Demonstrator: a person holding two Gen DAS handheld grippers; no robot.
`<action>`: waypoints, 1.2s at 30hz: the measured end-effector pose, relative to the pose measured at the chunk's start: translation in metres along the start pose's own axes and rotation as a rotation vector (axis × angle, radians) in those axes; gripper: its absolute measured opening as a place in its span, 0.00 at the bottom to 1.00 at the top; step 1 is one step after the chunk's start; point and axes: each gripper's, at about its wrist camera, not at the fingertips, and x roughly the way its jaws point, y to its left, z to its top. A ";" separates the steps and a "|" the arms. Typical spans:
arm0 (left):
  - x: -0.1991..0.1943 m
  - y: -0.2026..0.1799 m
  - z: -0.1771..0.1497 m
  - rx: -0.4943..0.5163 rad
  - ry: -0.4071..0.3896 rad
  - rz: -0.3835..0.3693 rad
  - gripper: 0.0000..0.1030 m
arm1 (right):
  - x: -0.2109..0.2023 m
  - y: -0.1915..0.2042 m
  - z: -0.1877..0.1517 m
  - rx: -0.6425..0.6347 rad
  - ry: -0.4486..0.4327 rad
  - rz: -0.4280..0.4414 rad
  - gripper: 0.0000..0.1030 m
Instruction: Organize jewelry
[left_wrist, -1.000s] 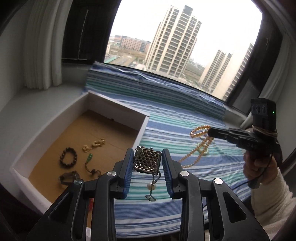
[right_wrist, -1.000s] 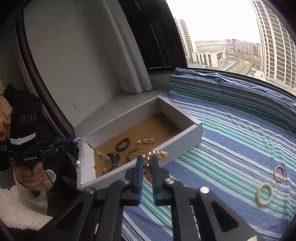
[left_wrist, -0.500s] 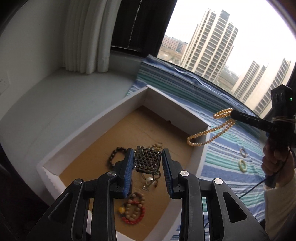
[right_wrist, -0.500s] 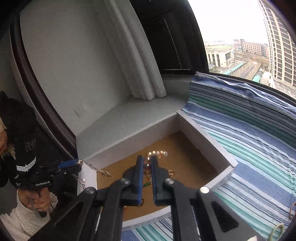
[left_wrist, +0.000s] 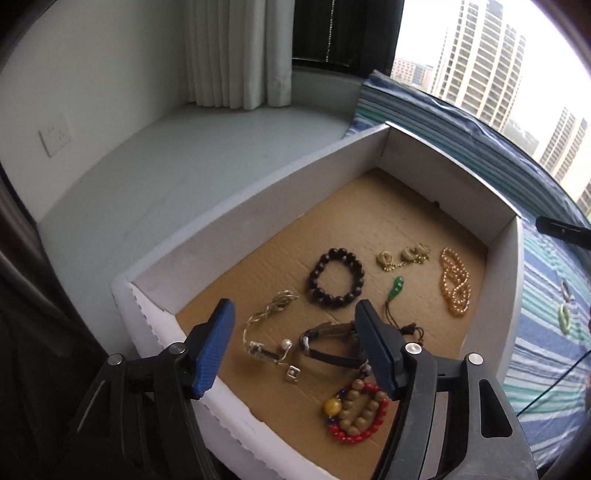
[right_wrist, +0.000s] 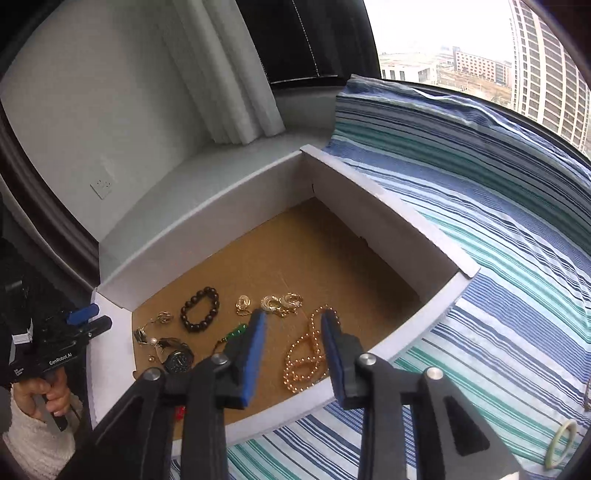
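A: Where is the jewelry?

B: In the white box (left_wrist: 258, 199). The silver chain (left_wrist: 271, 332) lies below the left gripper (left_wrist: 295, 347), the gold bead necklace (right_wrist: 306, 350) under the right gripper (right_wrist: 293, 354).

A: And the fingers?

B: Both pairs spread wide, holding nothing. 1 green bangle (right_wrist: 561, 443) sits on the striped cloth (right_wrist: 480, 221).

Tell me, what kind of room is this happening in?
Probably a high-rise flat's bay-window seat. Tall apartment towers show through the glass, white curtains hang beside it, and a striped cloth covers the ledge, where a jewelry-filled cardboard box sits.
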 end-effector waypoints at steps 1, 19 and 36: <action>-0.006 -0.006 -0.001 0.011 -0.018 0.000 0.73 | -0.010 0.001 -0.002 -0.003 -0.018 -0.002 0.31; -0.068 -0.152 -0.022 0.202 -0.163 -0.093 0.84 | -0.135 -0.025 -0.121 -0.033 -0.111 -0.231 0.60; -0.035 -0.297 -0.109 0.479 0.026 -0.362 0.93 | -0.144 -0.123 -0.349 0.406 -0.092 -0.550 0.65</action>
